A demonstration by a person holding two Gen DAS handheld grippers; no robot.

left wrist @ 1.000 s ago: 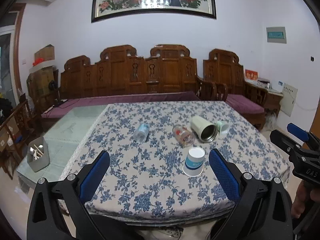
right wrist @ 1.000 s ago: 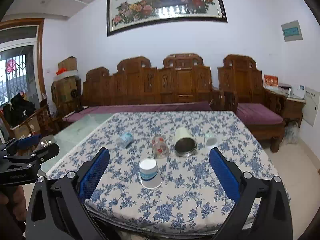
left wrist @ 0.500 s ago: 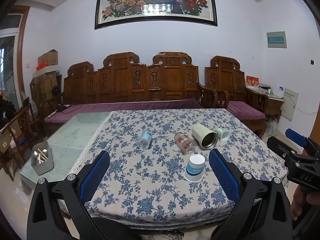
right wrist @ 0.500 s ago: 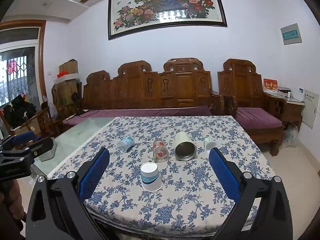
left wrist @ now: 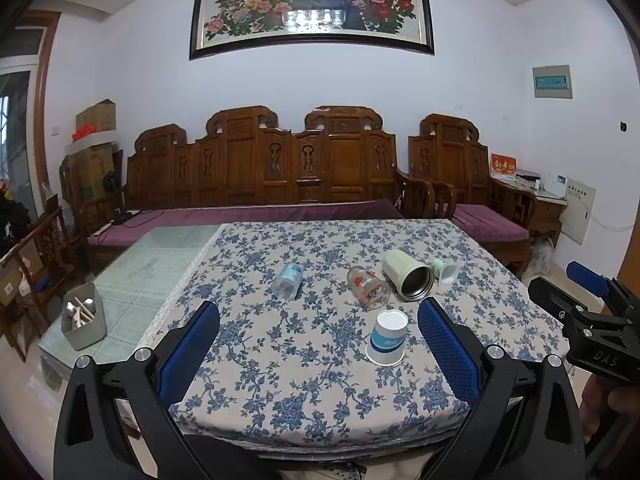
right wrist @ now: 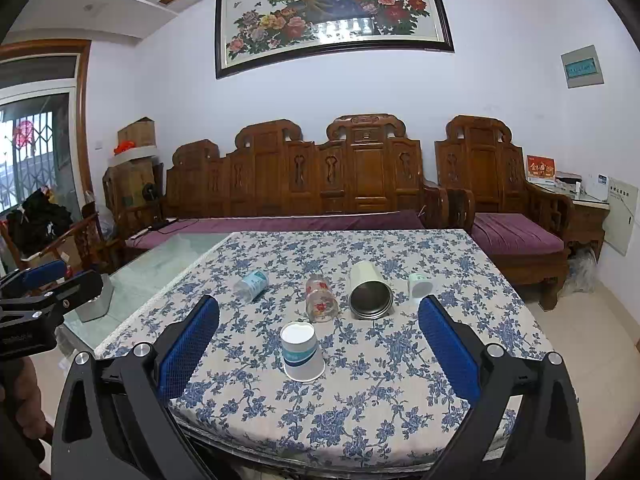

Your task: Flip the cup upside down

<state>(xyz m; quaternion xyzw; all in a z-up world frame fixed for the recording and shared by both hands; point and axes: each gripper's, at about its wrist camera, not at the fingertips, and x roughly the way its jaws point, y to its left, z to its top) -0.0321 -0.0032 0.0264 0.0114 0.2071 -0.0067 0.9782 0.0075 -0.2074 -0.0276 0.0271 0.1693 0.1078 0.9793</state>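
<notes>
Your left gripper point(left wrist: 318, 344) and right gripper point(right wrist: 318, 344) both hang spread wide and empty before the table point(left wrist: 280, 360), where the cup point(right wrist: 302, 352) stands upside down.

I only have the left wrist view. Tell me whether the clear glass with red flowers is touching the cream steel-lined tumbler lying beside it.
Observer: In the right wrist view, a strip of blue-flowered tablecloth shows between the clear red-flowered glass and the cream steel-lined tumbler, so they lie apart.
Operator: Now place the upside-down paper cup against the right gripper for me.
Observer: The white blue-banded paper cup stands between the open fingers of the right gripper, slightly left of their midline, and neither finger touches it.
</notes>
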